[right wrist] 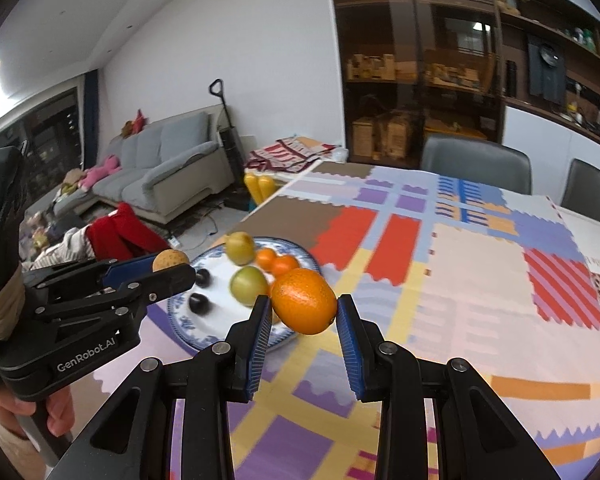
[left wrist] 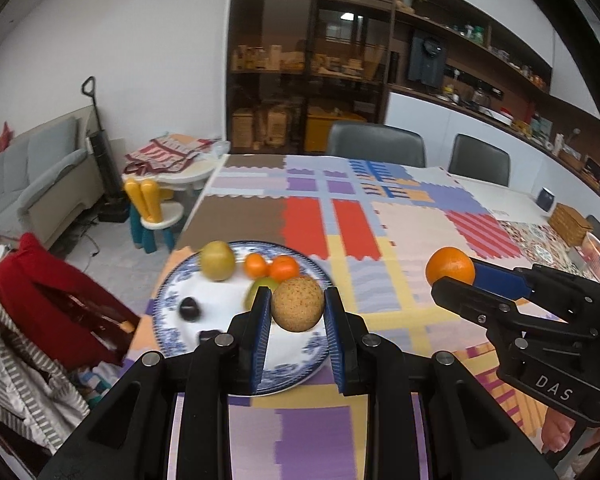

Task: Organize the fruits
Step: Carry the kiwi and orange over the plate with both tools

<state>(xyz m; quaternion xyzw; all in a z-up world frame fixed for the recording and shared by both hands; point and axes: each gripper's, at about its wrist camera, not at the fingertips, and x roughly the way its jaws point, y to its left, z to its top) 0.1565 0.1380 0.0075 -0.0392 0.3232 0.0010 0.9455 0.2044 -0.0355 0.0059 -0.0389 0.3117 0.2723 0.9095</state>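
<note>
My left gripper [left wrist: 297, 304] is shut on a round tan speckled fruit [left wrist: 297, 303], held above the near part of a blue-and-white plate [left wrist: 168, 292]. On the plate lie a yellow-green pear [left wrist: 217, 260], two small tangerines [left wrist: 271, 266], a green fruit [left wrist: 256, 289] and two dark plums [left wrist: 190, 309]. My right gripper [right wrist: 303, 307] is shut on an orange [right wrist: 303, 306], just right of the plate [right wrist: 184, 322] and above the tablecloth. Each gripper shows in the other's view, the right gripper [left wrist: 452, 276] at the right and the left gripper [right wrist: 171, 264] at the left.
A patchwork tablecloth [left wrist: 404, 240] covers the table, with two grey chairs [left wrist: 376, 144] behind it. A wicker box [left wrist: 570, 219] and a small dark device [left wrist: 545, 199] stand at the far right. A red garment [left wrist: 48, 296] hangs over a chair left of the table edge.
</note>
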